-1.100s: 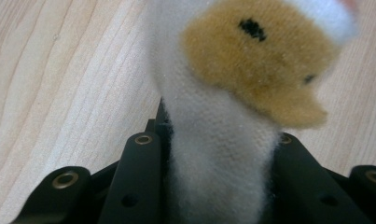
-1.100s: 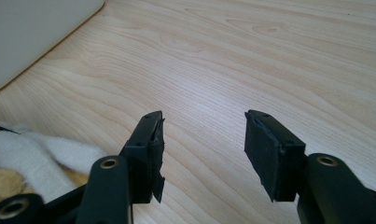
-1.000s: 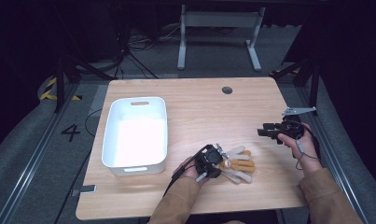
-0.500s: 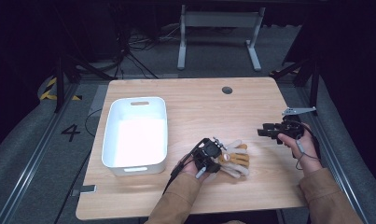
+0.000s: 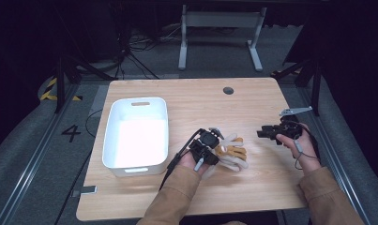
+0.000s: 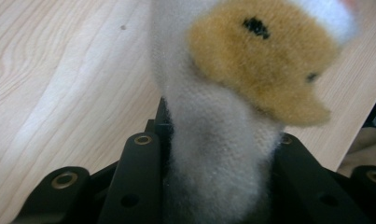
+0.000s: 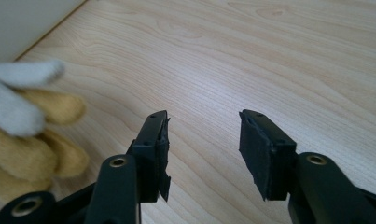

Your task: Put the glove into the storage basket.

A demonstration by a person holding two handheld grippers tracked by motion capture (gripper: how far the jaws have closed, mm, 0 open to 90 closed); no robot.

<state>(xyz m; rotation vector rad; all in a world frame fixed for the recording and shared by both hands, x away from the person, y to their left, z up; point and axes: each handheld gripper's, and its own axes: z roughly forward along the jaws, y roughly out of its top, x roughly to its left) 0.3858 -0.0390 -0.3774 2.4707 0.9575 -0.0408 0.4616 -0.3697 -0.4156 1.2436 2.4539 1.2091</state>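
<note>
Nearest the person, the left gripper (image 5: 206, 149) was closed on the fuzzy white-and-tan knitted glove (image 5: 230, 151); in the left gripper view its two black jaws pressed against either side of the glove's white cuff (image 6: 213, 177), with the tan patch (image 6: 265, 70) lying beyond them. The glove lay on the pale wooden surface (image 5: 233, 197), slightly right of the middle and towards the near edge. Its long axis ran roughly left to right across the surface, cuff at the left gripper and fingers (image 5: 238, 152) pointing towards the person's right. To the right of the glove and apart from it, the right gripper (image 5: 266, 132) was held above the surface with its jaws spread wide and nothing between them; the right gripper view showed bare wood in the gap and the glove's white and tan fingertips (image 7: 31, 116) at the left edge. Farther left stood the white rectangular plastic bin (image 5: 136, 104), its long axis running away from the person. Beyond the surface was the grey carpeted floor (image 5: 215, 51).
</note>
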